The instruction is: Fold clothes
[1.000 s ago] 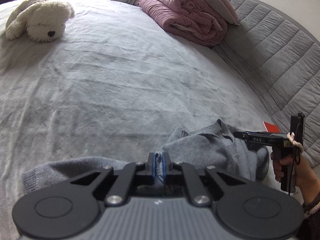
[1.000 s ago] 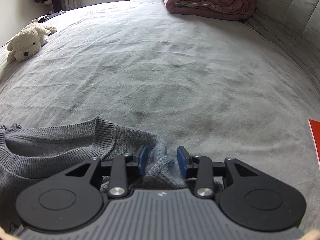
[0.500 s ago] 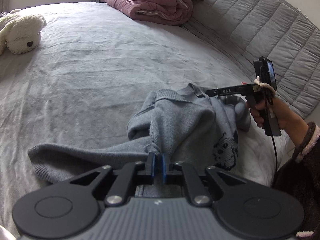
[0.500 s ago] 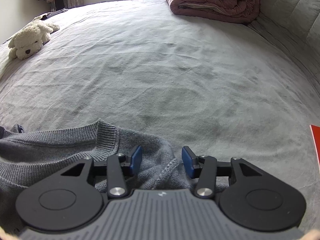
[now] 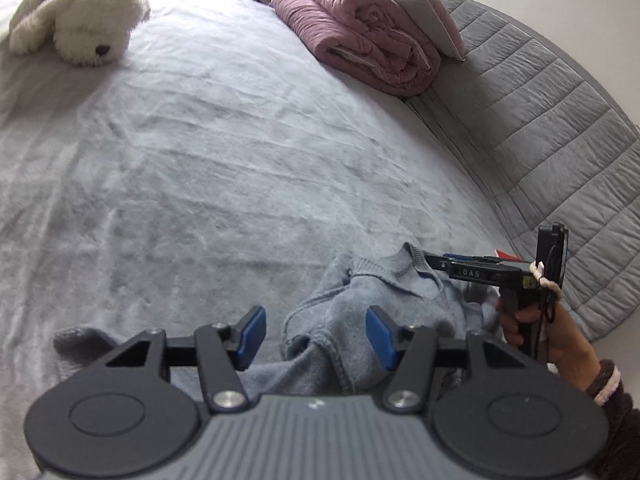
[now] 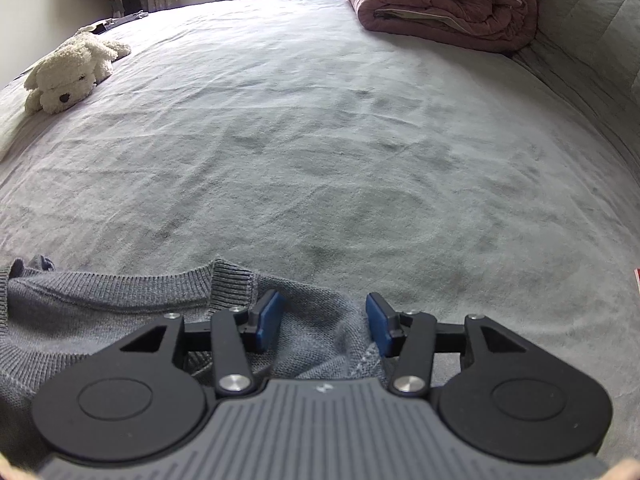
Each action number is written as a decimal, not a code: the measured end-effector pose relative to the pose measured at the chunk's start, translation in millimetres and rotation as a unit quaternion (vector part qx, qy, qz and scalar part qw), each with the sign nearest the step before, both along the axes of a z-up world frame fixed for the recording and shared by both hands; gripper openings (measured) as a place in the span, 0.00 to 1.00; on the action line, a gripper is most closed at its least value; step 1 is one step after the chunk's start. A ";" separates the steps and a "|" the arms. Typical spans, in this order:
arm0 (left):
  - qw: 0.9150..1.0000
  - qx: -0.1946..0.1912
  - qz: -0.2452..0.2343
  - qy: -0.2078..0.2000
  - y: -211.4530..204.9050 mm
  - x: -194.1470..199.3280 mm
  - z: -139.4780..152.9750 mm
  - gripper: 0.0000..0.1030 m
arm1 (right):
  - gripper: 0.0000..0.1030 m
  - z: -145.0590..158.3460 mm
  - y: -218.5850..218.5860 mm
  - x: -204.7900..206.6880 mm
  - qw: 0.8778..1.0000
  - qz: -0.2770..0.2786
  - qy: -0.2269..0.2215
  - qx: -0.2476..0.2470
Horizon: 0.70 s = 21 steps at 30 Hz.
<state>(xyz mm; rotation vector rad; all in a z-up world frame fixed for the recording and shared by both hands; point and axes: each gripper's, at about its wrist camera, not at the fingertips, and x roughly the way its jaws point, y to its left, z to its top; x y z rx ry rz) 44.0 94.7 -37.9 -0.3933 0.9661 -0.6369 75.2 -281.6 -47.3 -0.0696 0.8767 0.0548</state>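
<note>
Grey knit sweater [image 5: 384, 316] lies bunched on the grey bed cover [image 5: 224, 176], at roughly 5 o'clock in the left wrist view and at 7 o'clock in the right wrist view, where its ribbed neckline [image 6: 228, 284] stands up just ahead of the jaws. Left gripper [image 5: 316, 334]: jaws have just been opening and now stand apart; a fold of the sweater sits between the blue pads [image 5: 252, 334] without being pressed by them, so nothing is clamped. A loose end of the knit [image 5: 80, 344] shows at 8 o'clock, beyond the left jaw arm. Right gripper [image 6: 324, 326]: jaws apart, opened further within the last second, now steady; sweater fabric with a light stitched seam lies between and under the pads, not pinched. In the left wrist view the right gripper [image 5: 436, 261] appears from the side at 3 o'clock, its tip over the sweater's collar, held by a hand [image 5: 556, 332] with a dark cuffed sleeve. Background: white plush dog [image 5: 80, 24] at 11 o'clock on the cover, well apart from the sweater; folded pink quilt [image 5: 372, 44] at 1 o'clock, against the quilted grey headboard [image 5: 552, 128]. Small red item [image 5: 506, 255] at the bed's edge just beyond the right gripper; identity cannot be told.
</note>
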 end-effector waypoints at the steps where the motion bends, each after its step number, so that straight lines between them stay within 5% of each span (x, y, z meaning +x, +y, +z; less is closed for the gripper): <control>1: 1.000 -0.003 -0.003 0.014 -2.9 2.1 -3.8 0.42 | 0.50 -0.9 -0.9 0.3 1.000 0.003 0.001 0.002; 7: 0.999 0.021 -0.010 0.036 -20.3 0.6 -8.1 0.18 | 0.45 -3.9 -4.9 -2.3 0.999 0.029 0.005 0.015; 9: 0.999 0.030 -0.001 0.030 -22.2 -2.6 -4.2 0.13 | 0.16 -2.5 -1.2 -5.5 0.999 0.046 0.011 0.019; 10: 0.999 0.034 0.005 0.028 -22.8 -4.3 -2.4 0.10 | 0.12 -1.1 2.0 -7.5 0.998 0.052 0.013 0.016; 21: 0.989 0.100 0.082 -0.069 -18.2 -9.1 39.4 0.06 | 0.09 35.8 24.0 -15.1 0.996 0.023 -0.090 -0.003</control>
